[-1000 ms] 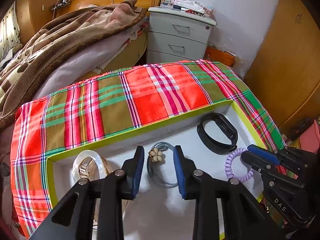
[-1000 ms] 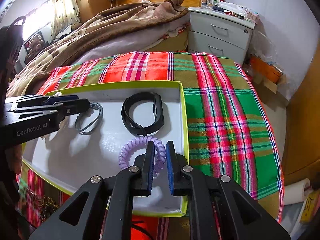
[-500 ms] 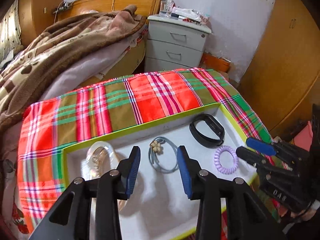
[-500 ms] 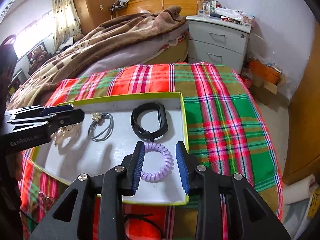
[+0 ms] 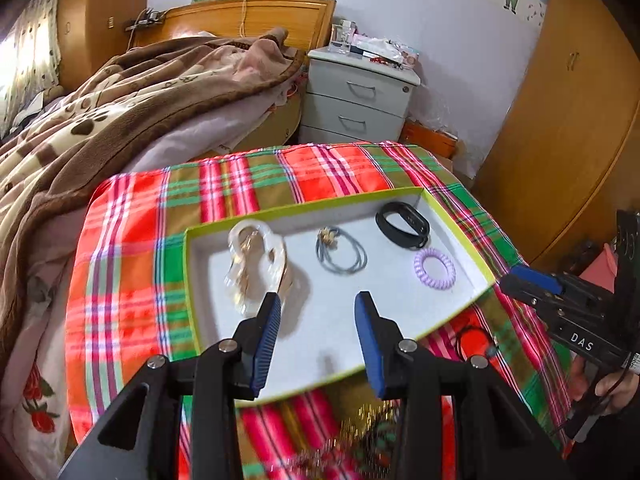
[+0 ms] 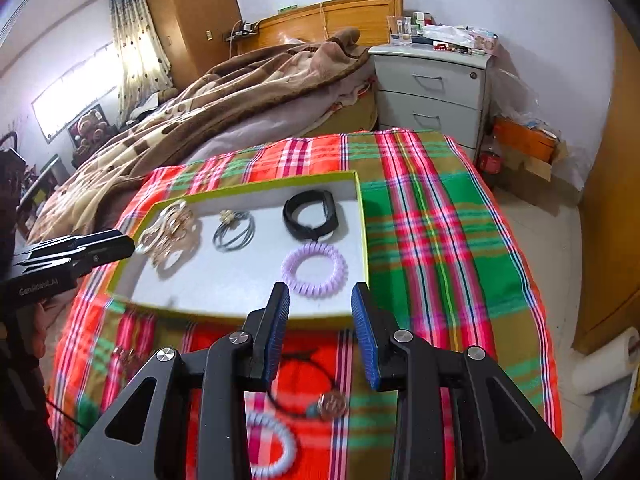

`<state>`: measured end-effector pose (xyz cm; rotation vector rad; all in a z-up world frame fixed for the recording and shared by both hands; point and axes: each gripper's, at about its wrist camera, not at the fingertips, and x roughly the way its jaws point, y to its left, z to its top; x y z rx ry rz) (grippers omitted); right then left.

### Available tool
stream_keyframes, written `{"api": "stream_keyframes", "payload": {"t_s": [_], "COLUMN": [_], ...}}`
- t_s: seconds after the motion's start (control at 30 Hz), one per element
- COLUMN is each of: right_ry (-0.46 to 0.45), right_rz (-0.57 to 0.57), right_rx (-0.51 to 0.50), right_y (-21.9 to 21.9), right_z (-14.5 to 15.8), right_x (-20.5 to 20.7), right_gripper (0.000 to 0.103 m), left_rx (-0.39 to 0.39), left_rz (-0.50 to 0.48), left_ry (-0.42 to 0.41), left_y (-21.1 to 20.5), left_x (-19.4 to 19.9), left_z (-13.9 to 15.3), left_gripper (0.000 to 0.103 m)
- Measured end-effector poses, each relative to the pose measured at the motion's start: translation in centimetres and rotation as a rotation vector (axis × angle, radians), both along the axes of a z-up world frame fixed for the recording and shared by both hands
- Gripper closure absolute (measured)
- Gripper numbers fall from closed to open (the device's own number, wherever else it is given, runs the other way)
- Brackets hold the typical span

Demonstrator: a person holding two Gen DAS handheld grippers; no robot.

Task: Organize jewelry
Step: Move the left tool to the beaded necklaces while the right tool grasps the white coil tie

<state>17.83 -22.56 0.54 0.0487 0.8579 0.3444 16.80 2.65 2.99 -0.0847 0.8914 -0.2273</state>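
The left hand-held gripper (image 5: 316, 322) fills the bottom centre of the left wrist view, its blue-padded jaws spread wide and empty, released, with nothing between them or touching the pads. Through the gap shows the white floor of a shallow tray (image 5: 456, 236) with a lime-green rim, lying on a red, green and olive plaid cloth (image 5: 132, 264) that covers the tabletop.

Four pieces lie inside the tray, each apart from the others. In the left wrist view a clear, gold-toned bangle cluster (image 5: 258, 264) sits at the tray's left, just above the left jaw's tip in the frame. A grey hair tie with a small flower charm (image 5: 340, 254) lies in the middle. A black wristband (image 5: 402, 224) rests in the upper right corner, and a purple spiral hair tie (image 5: 435, 269) lies just below it.

The right hand-held gripper (image 6: 320, 312) occupies the bottom centre of the right wrist view, jaws likewise parted and holding nothing. The purple spiral hair tie appears just above the gap between its pads, free of both. This gripper also shows at the right edge of the left wrist view, with part of a hand (image 5: 612, 388) beneath it.

On the cloth in front of the tray, low in the right wrist view, lie a black cord bracelet with a round pendant (image 6: 332, 406) and a pale blue spiral hair tie (image 6: 276, 448), both blurred.
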Motion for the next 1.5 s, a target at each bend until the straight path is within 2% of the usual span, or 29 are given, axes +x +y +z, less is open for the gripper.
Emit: {"api": "stream_keyframes", "payload": {"t_s": [0.27,0.53,0.63,1.1,1.13,1.23,1.37,1.5], "right_ry": [0.052,0.118,0.13,0.089,0.087,0.08,0.08,0.083], "right_rz": [0.007,0.023,0.034,0.025,0.025,0.031,0.033,0.018], "right_rx": [-0.006,-0.037,-0.061,-0.217,-0.215,-0.214,-0.2,-0.162], "right_y": [-0.7,0.6,1.1,3.1,3.2,3.3,3.2,2.7], "right_z": [-1.6,-4.0,-4.6,-5.3,-5.3,-5.2,-5.2,-5.1], "right_x": [-4.3,-5.9,-6.2,-6.6,-6.6,-6.9,-6.9,-7.0], "right_gripper": [0.069,0.069,0.065,0.065,0.066,0.088,0.092,0.093], "left_rx": [-0.032,-0.062,-0.066,-0.092,-0.091,-0.079,-0.081,-0.046], "left_rz": [0.04,0.055,0.057,0.082,0.079,0.064,0.037,-0.015], "left_ry": [0.005,0.027,0.042,0.071,0.073,0.075,0.069,0.068], "left_y": [2.1,3.6,4.2,6.3,6.3,6.2,5.7,4.7], "left_x": [-3.6,-6.1,-7.0,-8.9,-9.0,-9.0,-8.8,-8.3], "left_z": [-0.6,-1.9,-2.7,-4.3,-4.4,-4.6,-4.7,-4.9], "left_gripper": [0.063,0.063,0.062,0.059,0.059,0.059,0.059,0.056]}}
